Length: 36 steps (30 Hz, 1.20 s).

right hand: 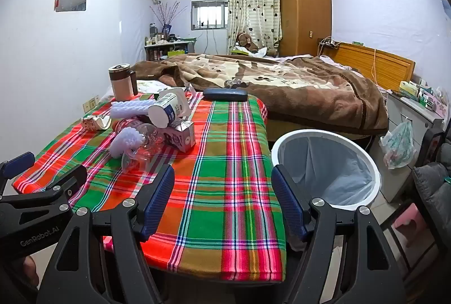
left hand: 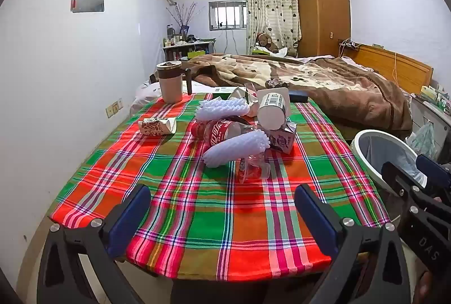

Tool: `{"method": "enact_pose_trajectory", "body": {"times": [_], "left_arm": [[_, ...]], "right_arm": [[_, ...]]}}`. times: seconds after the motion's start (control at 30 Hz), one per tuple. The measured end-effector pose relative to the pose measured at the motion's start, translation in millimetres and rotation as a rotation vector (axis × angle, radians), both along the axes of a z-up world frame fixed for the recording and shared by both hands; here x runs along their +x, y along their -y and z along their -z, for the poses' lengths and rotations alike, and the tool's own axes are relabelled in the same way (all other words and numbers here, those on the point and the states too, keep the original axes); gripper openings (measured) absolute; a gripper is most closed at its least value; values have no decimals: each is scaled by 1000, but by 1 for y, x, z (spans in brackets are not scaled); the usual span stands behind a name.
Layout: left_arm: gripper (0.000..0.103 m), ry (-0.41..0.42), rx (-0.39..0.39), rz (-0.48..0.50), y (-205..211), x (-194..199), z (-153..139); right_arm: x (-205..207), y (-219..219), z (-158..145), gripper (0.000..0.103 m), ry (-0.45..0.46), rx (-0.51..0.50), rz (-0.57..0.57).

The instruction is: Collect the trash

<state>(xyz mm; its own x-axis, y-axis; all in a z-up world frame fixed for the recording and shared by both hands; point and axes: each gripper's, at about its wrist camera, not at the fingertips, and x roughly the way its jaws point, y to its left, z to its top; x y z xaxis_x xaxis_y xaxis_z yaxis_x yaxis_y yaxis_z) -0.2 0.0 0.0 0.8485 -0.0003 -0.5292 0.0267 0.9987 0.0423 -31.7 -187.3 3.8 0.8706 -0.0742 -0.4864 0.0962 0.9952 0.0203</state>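
Observation:
A heap of trash lies mid-table on the plaid cloth (left hand: pixel 214 205): a red-label plastic bottle (left hand: pixel 222 132), two white foam nets (left hand: pixel 236 149) (left hand: pixel 222 108), a white paper cup (left hand: pixel 272 109) on its side, a pink carton (left hand: pixel 283 139), a crushed clear cup (left hand: pixel 253 167) and a patterned wrapper (left hand: pixel 156 126) to the left. My left gripper (left hand: pixel 222 208) is open and empty over the table's near edge, short of the heap. My right gripper (right hand: pixel 222 191) is open and empty over the near right part of the table; the heap (right hand: pixel 152 129) lies to its front left. The white lined bin (right hand: pixel 327 163) stands right of the table.
A lidded mug (left hand: pixel 170 82) stands at the table's far left corner and a dark case (right hand: pixel 225 94) lies at the far edge. A bed with a brown blanket (right hand: pixel 282 84) lies behind. A cabinet with a hanging plastic bag (right hand: pixel 400 146) is right of the bin.

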Motion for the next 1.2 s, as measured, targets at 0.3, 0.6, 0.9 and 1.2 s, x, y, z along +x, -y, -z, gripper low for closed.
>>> {"method": "enact_pose_trajectory", "body": {"times": [0.3,0.6,0.9,1.2], "left_arm": [[103,-2,0,-2,-2,-2,0],[103,-5,7,2,-3,5,4],[103,-6,8,2,-2,2,2],[103,-5,6,-4,-1,1,0]], "right_arm": [[0,0,1,72,-5,2,2],[1,1,-1,72,-5,4,3],[0,1,0,72,-7,3,3],[1,1,1,72,-6,0,4]]}}
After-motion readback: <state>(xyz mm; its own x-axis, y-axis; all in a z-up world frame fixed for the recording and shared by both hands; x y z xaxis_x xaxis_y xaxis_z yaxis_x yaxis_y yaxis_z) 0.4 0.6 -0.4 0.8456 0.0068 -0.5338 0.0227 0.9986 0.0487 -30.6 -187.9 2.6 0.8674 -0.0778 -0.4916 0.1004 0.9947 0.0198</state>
